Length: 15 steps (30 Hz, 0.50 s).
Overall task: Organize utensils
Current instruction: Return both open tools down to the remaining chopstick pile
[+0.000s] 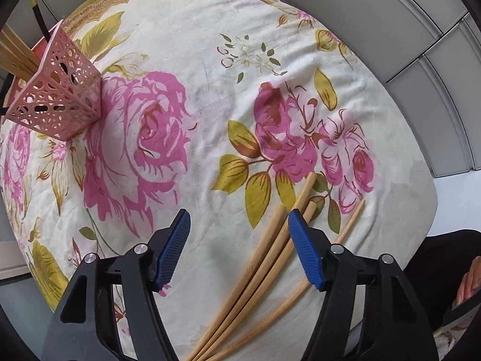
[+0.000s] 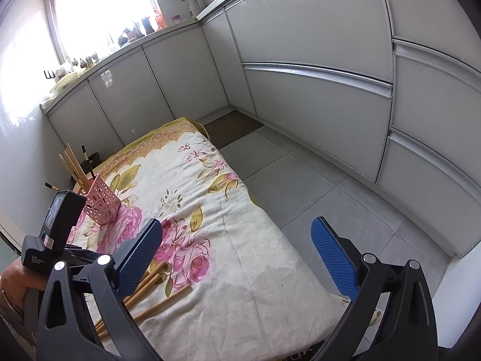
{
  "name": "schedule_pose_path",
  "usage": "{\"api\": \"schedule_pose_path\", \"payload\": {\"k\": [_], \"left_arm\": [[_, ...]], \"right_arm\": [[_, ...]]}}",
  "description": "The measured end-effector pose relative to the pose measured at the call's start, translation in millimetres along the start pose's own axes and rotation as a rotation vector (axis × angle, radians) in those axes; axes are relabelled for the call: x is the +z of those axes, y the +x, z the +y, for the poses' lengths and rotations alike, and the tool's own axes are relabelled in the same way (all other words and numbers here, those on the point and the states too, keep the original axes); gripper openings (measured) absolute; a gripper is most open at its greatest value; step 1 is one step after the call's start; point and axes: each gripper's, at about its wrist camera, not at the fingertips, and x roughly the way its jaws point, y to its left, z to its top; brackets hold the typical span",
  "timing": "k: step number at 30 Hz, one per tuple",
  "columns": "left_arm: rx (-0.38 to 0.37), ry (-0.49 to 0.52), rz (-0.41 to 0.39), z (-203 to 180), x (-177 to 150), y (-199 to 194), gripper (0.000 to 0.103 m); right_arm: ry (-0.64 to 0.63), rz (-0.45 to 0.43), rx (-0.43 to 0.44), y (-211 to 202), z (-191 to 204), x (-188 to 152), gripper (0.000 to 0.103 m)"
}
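1. The left gripper (image 1: 239,243), black with blue ribbed pads, is pointing straight down at the flowery cloth-covered table (image 1: 192,60). Its fingers are standing apart and are not squeezing anything.
2. The long, thin, light-brown wooden chopsticks (image 1: 264,258) are lying flat on the cloth right under it. Most of the bundle is sitting in the gap, close to the right-side pad (image 1: 303,246), and one stick is lying outside that pad.
3. The sticks are running slantwise, from low down in the left wrist view up toward the right, so the fingers are crossing them.
4. The right gripper (image 2: 237,254) is hanging wide open and empty, farther from the sticks.
5. Far off, the pink holey cup (image 1: 60,90) is standing at the cloth's left edge, already holding sticks.
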Motion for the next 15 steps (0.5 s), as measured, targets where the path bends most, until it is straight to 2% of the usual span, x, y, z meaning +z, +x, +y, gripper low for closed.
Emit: {"api": "schedule_pose_path", "payload": {"k": [4, 8, 15], "left_arm": [[-0.001, 0.005, 0.022, -2, 3, 8, 0.061], [0.010, 0.041, 0.045, -10, 9, 17, 0.046], [0.047, 0.094, 0.070, -21, 8, 24, 0.045]], "right_arm": [[0.000, 0.014, -0.004, 3, -3, -1, 0.096], [0.019, 0.034, 0.007, 7, -6, -1, 0.096], [0.036, 0.064, 0.020, 12, -6, -2, 0.096]]}}
